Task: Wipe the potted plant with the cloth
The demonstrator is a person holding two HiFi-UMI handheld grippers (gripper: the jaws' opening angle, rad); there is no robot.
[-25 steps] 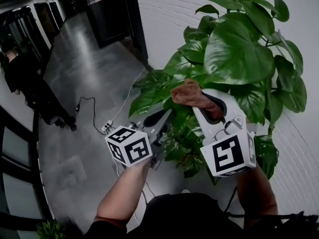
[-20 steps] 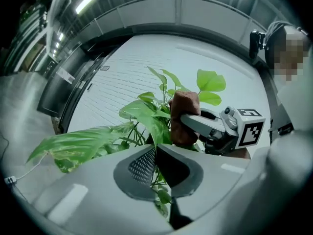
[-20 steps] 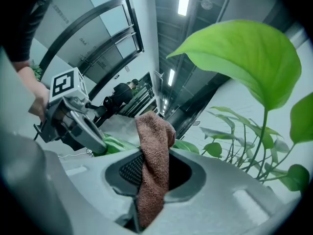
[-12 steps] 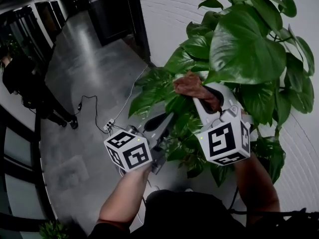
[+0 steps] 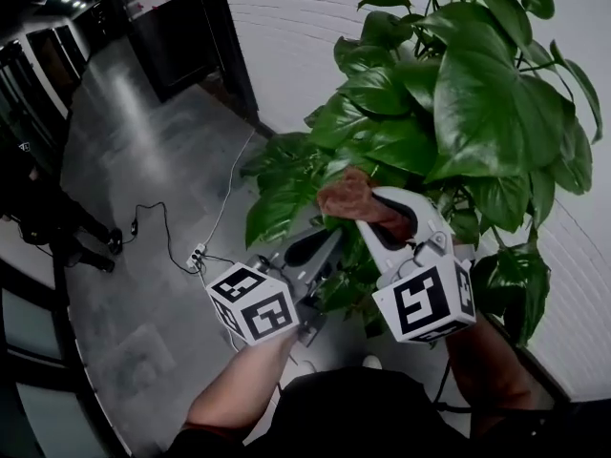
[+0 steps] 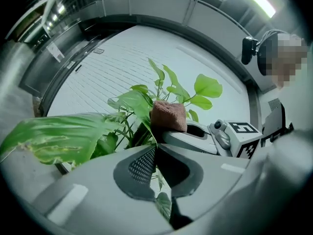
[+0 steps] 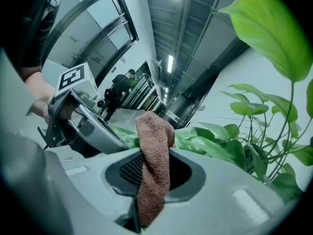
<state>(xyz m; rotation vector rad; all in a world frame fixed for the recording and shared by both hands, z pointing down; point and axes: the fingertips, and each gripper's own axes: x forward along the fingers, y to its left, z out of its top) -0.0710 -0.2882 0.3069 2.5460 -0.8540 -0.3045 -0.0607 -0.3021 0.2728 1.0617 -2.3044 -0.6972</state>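
Left gripper [image 6: 155, 148] nearest, jaws pinched flat on a leaf [image 6: 139, 104]. At its three o'clock the right gripper [image 7: 155, 154] clamps the brown cloth [image 5: 348, 197], whose bunched end pokes past the tips among the lower leaves. Beyond, the plant [image 5: 477, 93] fills twelve to three o'clock.

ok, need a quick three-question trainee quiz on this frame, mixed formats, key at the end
1. Multiple choice: what does the right gripper hold?
A. a sponge
B. a brown cloth
C. nothing

2. True or false: the left gripper has its jaws spread wide.

3. Fill in: the white power strip with its cable lies on the ___.

Key
1. B
2. False, the jaws are together.
3. floor
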